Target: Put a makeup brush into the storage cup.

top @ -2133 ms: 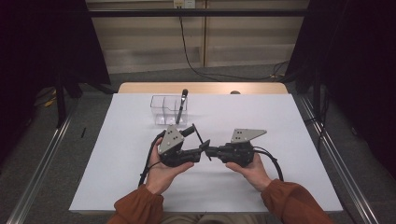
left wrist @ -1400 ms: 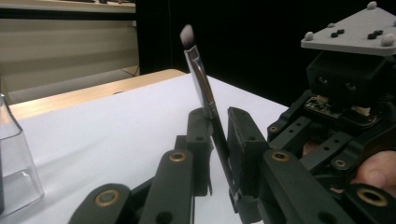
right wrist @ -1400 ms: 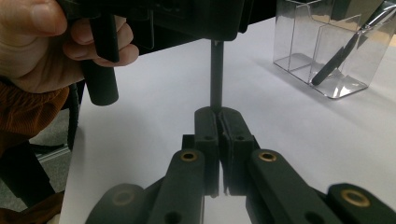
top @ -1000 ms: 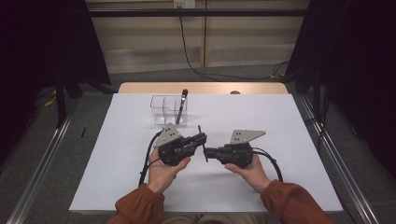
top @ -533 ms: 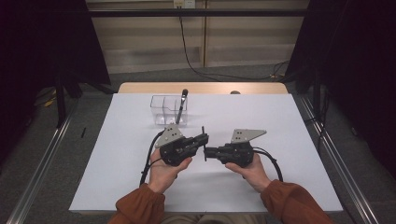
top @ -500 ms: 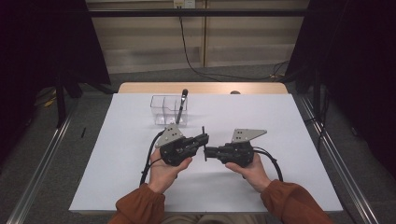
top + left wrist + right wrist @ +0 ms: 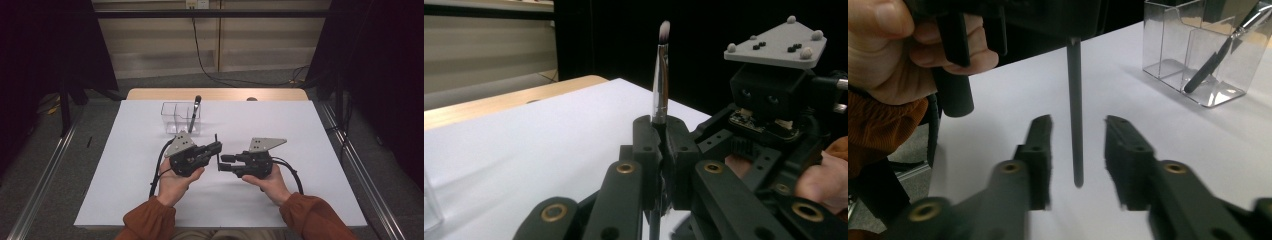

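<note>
**Brush passed to the left gripper**

The left gripper (image 7: 663,165) clamps a thin makeup brush (image 7: 660,80) upright above the white table (image 7: 125,165), bristles up. The right gripper (image 7: 1077,150) has just been opening; its jaws stand apart on either side of the handle without touching it (slightly blurred). A clear box (image 7: 180,117) holding another brush (image 7: 194,112) stands farther back.
</note>
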### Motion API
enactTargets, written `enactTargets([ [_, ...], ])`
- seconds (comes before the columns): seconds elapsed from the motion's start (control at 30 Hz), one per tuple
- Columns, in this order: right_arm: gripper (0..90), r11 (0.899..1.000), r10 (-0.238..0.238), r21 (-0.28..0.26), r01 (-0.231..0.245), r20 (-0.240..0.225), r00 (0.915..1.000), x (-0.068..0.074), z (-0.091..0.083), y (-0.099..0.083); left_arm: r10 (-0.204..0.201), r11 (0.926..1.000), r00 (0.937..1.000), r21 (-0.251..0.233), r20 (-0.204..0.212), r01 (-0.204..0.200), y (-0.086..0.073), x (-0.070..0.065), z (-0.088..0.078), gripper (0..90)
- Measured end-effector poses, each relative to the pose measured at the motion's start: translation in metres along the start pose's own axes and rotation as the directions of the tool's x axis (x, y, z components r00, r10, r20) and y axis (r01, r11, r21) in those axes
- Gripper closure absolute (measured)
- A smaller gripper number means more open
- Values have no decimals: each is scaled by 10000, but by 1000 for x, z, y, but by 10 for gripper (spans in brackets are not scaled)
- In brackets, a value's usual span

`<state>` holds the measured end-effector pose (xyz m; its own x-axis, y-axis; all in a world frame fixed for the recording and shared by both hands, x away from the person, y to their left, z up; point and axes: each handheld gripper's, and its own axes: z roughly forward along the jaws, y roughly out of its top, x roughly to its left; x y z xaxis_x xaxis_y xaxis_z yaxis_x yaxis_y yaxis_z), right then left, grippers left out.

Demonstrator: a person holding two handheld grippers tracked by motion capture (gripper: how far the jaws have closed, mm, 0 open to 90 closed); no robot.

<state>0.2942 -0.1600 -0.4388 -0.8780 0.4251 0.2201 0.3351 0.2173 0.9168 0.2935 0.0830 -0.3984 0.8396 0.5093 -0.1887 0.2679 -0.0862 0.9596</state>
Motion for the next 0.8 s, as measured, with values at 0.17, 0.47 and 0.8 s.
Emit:
enactTargets([
  [0.17,503,10000,25,38,-26,57,10000,-1,0,0,76,10000,10000,35,-29,-76,1,1,-1,859],
  [0.47,273,9995,73,-319,-61,396,9992,-1,-4,2,52,10000,10000,58,-34,-52,1,3,-3,859],
  [0.8,119,9982,248,-560,-205,769,9967,-3,-6,1,15,10000,9998,62,-212,-13,1,7,-8,859],
])
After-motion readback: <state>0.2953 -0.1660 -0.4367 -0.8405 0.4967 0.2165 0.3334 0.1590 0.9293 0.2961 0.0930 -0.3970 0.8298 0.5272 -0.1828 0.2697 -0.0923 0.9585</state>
